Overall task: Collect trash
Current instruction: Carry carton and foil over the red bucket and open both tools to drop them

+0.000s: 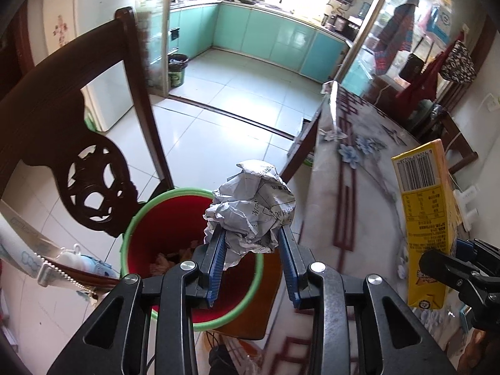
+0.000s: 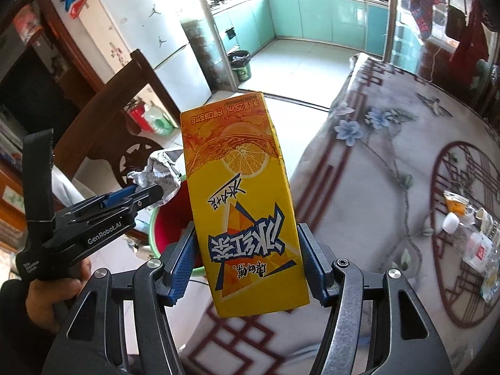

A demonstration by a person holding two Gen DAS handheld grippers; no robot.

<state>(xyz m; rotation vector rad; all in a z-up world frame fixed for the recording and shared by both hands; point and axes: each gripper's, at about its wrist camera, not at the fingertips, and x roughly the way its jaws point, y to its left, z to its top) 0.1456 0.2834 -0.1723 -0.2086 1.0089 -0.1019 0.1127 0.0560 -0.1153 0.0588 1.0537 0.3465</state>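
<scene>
Below, red bin [image 1: 175, 218] with scraps; left tool [image 1: 250, 237] clamping crumpled paper [image 1: 253, 209], right tool [image 2: 247, 250] clamping juice carton [image 2: 243, 193].

Both grippers, left [image 1: 251, 243] and right [image 2: 247, 256], are matte black frames with silver round screws and ribbed blue pads on the fingers [image 1: 218, 259], the left one lettered "GenRobot.AI" in white along its side.

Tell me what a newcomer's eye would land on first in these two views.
First, the yellow drink carton, clamped upside down in the right gripper and filling the middle of the right wrist view. Next, the crumpled paper ball pinched in the left gripper, directly above the red bin with a green rim beside the floral-covered table.
</scene>
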